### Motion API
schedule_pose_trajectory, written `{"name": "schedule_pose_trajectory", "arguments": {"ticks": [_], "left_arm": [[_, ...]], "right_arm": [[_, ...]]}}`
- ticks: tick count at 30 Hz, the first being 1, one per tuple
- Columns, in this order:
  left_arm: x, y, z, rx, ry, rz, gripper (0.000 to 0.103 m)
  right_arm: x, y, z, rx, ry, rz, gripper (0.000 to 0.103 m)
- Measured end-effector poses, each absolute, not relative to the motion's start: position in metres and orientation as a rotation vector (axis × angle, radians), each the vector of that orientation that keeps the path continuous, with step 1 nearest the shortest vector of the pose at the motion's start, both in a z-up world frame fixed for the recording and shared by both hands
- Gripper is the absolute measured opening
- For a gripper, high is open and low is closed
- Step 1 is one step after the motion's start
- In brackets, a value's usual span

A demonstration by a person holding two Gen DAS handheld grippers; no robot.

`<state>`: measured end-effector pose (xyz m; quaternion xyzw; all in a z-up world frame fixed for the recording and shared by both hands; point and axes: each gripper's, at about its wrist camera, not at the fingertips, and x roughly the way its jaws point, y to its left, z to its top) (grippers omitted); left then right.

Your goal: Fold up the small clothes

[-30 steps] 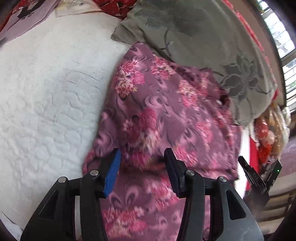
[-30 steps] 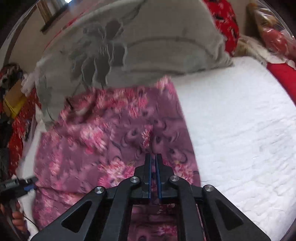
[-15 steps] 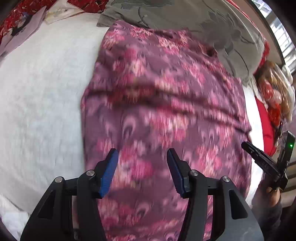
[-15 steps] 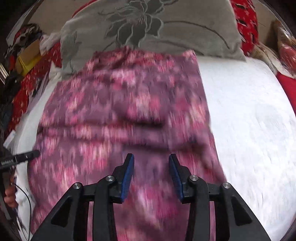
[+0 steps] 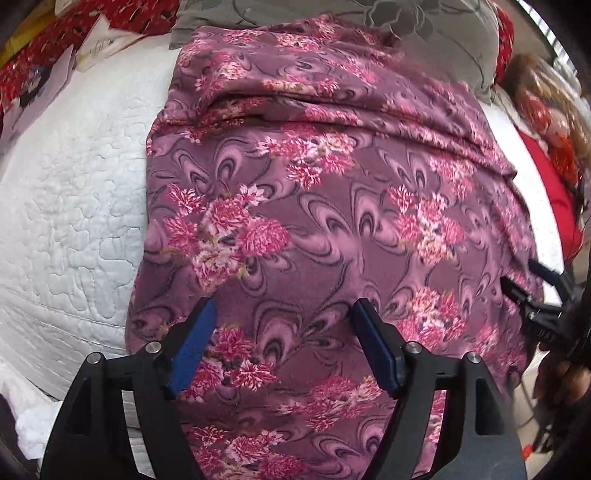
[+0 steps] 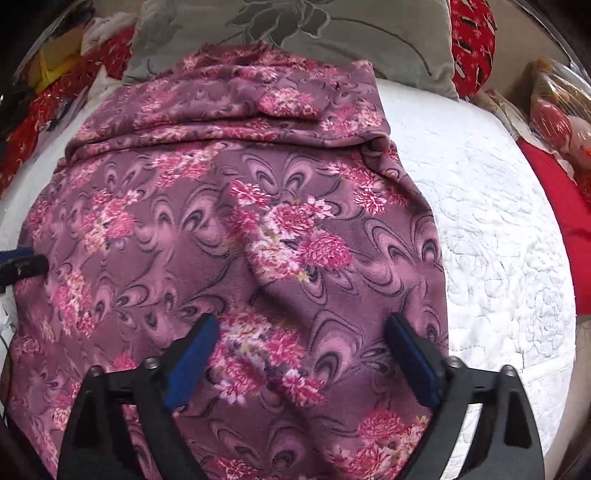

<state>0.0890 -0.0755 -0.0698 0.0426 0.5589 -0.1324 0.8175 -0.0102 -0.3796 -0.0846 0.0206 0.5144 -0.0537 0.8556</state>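
Note:
A purple garment with pink flowers (image 5: 332, 229) lies spread on a white quilted bed (image 5: 74, 206); it also fills the right wrist view (image 6: 229, 229). A fold ridge runs across its far part. My left gripper (image 5: 282, 314) is open and empty, hovering over the garment's near left part. My right gripper (image 6: 301, 330) is open and empty over the near right part. The right gripper's tips show at the right edge of the left wrist view (image 5: 524, 288). The left gripper's tip shows at the left edge of the right wrist view (image 6: 22, 264).
A grey flowered pillow (image 6: 314, 33) lies behind the garment, its edge under the cloth. Red cushions (image 6: 472, 40) and wrapped items (image 6: 554, 110) sit at the back right. Papers (image 5: 59, 74) lie at the back left. White quilt (image 6: 498, 240) lies to the right.
The right gripper was shut on the garment a second ago and has opened, letting it go. Both grippers pulled back and rose; the garment now lies flatter and more spread out.

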Motion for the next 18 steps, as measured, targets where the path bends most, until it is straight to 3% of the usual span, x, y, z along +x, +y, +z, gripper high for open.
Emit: {"name": "schedule_pose_trajectory", "arguments": {"ticks": [7, 18], "left_arm": [[0.081, -0.070, -0.065, 0.060, 1.216, -0.257, 0.076], [0.049, -0.025, -0.050, 0.033, 1.209, -0.226, 0.076]], "right_arm": [[0.004, -0.387, -0.077, 0.057, 1.176, -0.113, 0.100], [-0.069, -0.437, -0.029, 0.102, 1.075, -0.180, 0.099]]}}
